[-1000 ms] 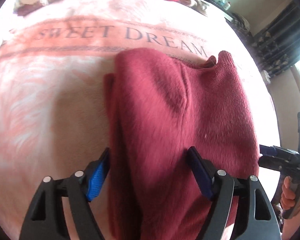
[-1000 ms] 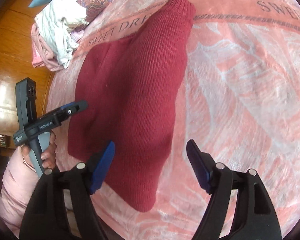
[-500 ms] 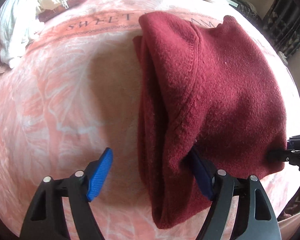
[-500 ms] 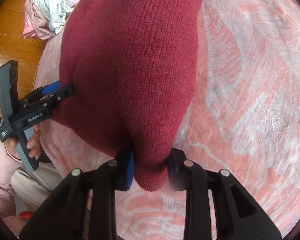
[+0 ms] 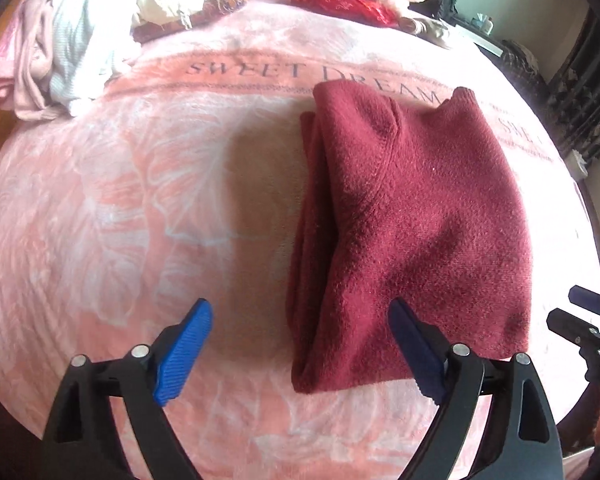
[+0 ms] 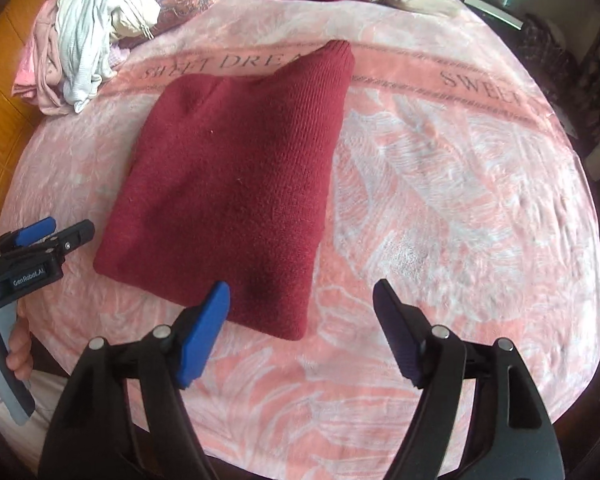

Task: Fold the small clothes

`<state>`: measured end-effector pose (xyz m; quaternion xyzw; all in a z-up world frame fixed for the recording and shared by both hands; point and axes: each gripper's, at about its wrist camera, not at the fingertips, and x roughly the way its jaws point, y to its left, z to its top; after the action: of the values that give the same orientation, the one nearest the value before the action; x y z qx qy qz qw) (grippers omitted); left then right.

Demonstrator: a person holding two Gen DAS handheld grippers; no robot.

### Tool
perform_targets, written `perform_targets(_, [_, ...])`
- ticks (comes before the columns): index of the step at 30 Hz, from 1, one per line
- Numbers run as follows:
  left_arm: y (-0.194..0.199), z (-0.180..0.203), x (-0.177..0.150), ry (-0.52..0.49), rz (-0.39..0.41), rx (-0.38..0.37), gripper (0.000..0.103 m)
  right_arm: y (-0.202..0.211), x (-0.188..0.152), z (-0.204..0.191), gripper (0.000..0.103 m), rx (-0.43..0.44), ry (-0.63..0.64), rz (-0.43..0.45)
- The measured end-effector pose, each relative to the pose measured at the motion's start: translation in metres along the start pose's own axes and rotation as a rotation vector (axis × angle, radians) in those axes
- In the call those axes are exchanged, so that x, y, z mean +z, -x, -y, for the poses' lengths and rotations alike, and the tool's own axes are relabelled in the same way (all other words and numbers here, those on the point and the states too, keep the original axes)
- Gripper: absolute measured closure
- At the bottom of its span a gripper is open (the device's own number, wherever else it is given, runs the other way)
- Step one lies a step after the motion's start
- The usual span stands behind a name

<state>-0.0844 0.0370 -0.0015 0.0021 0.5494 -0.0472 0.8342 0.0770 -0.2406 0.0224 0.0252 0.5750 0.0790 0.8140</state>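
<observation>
Maroon knit fabric marks the task item: a small sweater (image 5: 416,216) lying folded in a compact stack on the pink blanket (image 5: 140,208), just below the printed text band. In the right wrist view the sweater (image 6: 236,192) forms a rough quadrilateral with one ribbed cuff or corner projecting toward the lettering.

Tool state: the left gripper (image 5: 300,344) is spread wide and holds nothing; its right pad sits near the garment's near edge, and contact cannot be confirmed. The right gripper (image 6: 300,336) is likewise spread and empty, positioned just short of the sweater's near corner.

Progress assessment: the fold on this garment appears largely complete, with layered edges visible along its left side in the left wrist view. The projecting corner may need a final tuck or smoothing.

Remaining work: a pile of unfolded clothes (image 6: 88,44) lies at the far left edge of the blanket, well apart from the sweater, and likely supplies the next items.
</observation>
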Motion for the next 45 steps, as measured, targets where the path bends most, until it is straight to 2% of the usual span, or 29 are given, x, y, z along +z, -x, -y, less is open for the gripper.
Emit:
perform_targets(5, [0.033,0.003,-0.018,-0.044,0.012,0.071,0.008,0.024,-0.018,-0.006,0.028,0.003,-0.017,0.049])
perform_targets(8, [0.049,0.007,-0.026,-0.059,0.058,0.116,0.008,0.026,-0.023,-0.014,0.028,-0.009,-0.018,0.068])
perform_targets(16, [0.06,0.015,-0.039,-0.077,0.089,0.134,0.008,0.025,-0.023,-0.01,0.027,-0.024,-0.031,0.073])
perform_targets(22, [0.058,0.022,-0.037,-0.1,0.093,0.135,0.008,0.02,-0.024,-0.016,0.021,-0.108,-0.016,0.077])
perform_targets(27, [0.056,0.023,-0.037,-0.093,0.083,0.146,0.008,0.018,-0.024,-0.027,0.016,-0.13,-0.014,0.078])
perform_targets(34, [0.053,0.018,-0.039,-0.086,0.074,0.182,0.008,0.021,-0.025,-0.042,0.014,-0.085,-0.005,0.067])
perform_targets(41, [0.05,0.01,-0.04,-0.078,0.06,0.183,0.008,0.018,-0.024,-0.032,0.013,-0.028,-0.058,0.04])
perform_targets(45, [0.051,0.013,-0.04,-0.092,0.066,0.183,0.008,0.016,-0.025,-0.031,0.013,-0.029,-0.072,0.028])
